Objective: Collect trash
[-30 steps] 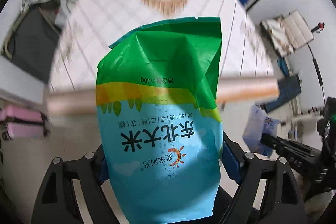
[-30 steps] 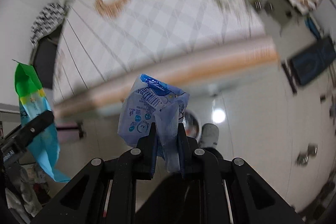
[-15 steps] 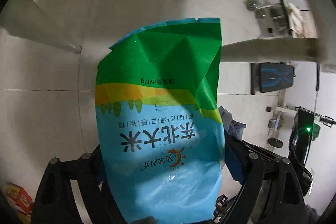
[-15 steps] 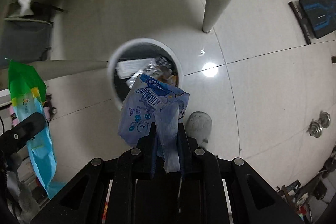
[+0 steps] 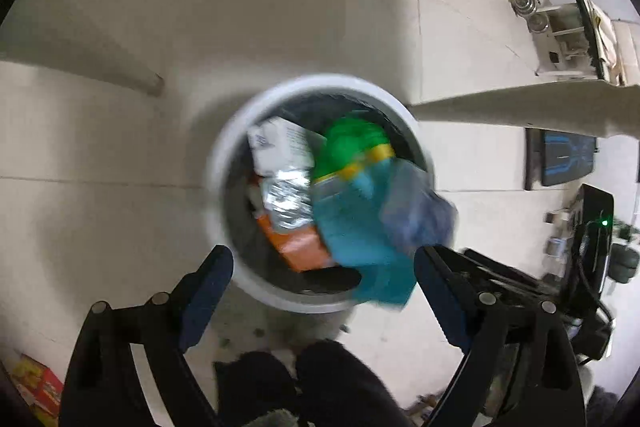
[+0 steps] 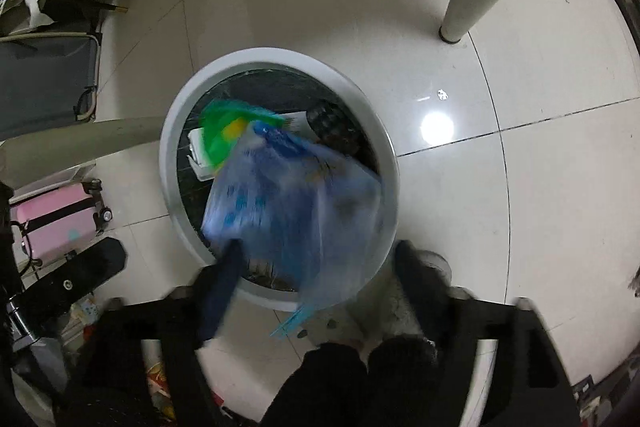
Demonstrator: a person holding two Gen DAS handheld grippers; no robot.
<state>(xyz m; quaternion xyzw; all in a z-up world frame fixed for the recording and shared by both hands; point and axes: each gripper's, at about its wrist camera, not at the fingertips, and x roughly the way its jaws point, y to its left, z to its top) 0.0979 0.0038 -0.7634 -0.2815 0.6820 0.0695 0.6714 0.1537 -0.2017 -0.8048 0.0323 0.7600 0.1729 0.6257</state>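
Your left tool (image 5: 324,261) has just sprung wide, and the rice bag (image 5: 356,195) it gripped half a second ago now drops into the bin (image 5: 224,163). Your right tool (image 6: 320,259) has also opened wide, with its blue wrapper (image 6: 288,211) falling over the rim. Both pieces count as collected once they settle.

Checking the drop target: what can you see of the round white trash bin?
The round white trash bin stands upright on pale glossy floor tiles, lidless, with a thick smooth rim and dark interior. Inside lie a white carton, crumpled silver foil and an orange pack. A blurred green-and-blue bag and translucent blue wrapper overlap its opening.
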